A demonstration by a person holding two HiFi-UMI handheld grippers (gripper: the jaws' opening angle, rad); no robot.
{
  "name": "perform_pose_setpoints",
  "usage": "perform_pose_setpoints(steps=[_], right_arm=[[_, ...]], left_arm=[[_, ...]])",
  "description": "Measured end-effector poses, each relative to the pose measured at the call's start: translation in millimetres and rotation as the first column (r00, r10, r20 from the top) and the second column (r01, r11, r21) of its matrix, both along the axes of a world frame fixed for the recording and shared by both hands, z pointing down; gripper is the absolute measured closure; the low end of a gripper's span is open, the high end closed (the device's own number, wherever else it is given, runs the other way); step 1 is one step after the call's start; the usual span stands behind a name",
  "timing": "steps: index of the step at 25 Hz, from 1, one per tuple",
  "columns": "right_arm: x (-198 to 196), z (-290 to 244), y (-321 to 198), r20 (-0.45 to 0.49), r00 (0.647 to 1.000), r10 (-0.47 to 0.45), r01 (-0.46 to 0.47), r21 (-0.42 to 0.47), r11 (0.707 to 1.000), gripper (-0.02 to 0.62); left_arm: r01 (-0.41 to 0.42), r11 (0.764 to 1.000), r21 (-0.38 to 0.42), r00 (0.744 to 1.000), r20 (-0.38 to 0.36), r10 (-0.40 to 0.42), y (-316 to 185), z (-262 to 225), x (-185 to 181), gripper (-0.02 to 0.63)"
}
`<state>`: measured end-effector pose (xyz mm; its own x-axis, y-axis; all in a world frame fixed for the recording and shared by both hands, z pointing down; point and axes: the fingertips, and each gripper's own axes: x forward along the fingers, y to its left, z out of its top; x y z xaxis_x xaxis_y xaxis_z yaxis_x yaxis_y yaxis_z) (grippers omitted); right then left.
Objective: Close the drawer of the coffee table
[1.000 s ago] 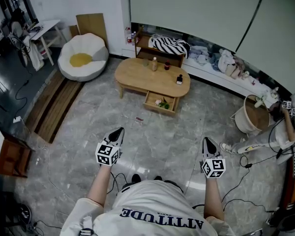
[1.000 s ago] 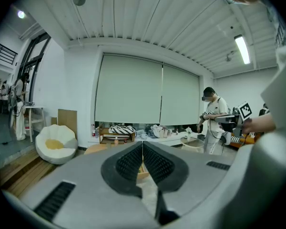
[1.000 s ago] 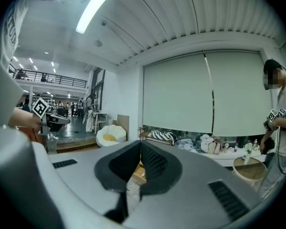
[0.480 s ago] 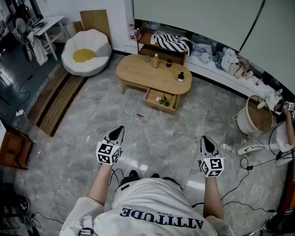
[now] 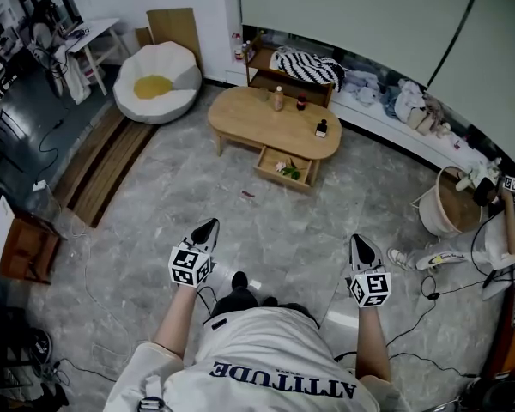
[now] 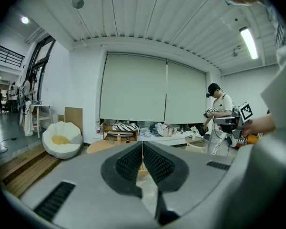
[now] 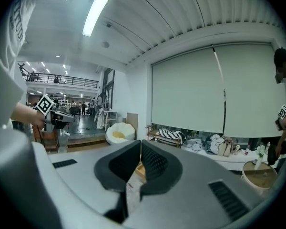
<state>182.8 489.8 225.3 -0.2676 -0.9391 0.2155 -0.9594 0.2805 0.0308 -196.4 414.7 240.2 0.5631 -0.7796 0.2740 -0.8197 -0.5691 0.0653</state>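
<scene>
Stepping forward is the only change: a shoe [image 5: 239,279] has come forward just behind the tools, while the drawer [image 5: 285,168] stays open under the bench [image 5: 249,114], well ahead of and between the left tool [image 5: 209,225] and right tool [image 5: 358,241], both clenched empty; the approach is judged barely begun

My white short-sleeved shirt [image 5: 266,354], lower centre, carries dark upside-down lettering. My left gripper [image 5: 209,225] and right gripper [image 5: 357,240] are grey with black ribbed pads [image 6: 128,163] and black-and-white marker cubes [image 5: 189,267]. Just above the shirt, perhaps dark shoes [image 5: 240,280].
</scene>
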Motion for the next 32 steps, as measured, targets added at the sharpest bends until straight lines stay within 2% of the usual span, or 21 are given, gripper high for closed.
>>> perform_pose_setpoints(steps=[10, 19, 32], right_arm=[[-5, 9, -33, -0.014, 1.0, 0.011, -0.011, -0.028, 1.0, 0.575], [-13, 11, -107, -0.009, 0.997, 0.076, -0.077, -0.048, 0.996, 0.575], [-53, 10, -204, -0.032, 0.985, 0.171, -0.173, -0.064, 0.983, 0.575]], left_arm=[[-0.012, 1.0, 0.004, 1.0, -0.015, 0.012, -42, 4, -2, 0.584], [-0.084, 0.996, 0.022, 0.996, -0.013, 0.084, -137, 6, 1, 0.584], [-0.194, 0.981, 0.017, 0.981, -0.001, 0.194, -271, 14, -26, 0.584]])
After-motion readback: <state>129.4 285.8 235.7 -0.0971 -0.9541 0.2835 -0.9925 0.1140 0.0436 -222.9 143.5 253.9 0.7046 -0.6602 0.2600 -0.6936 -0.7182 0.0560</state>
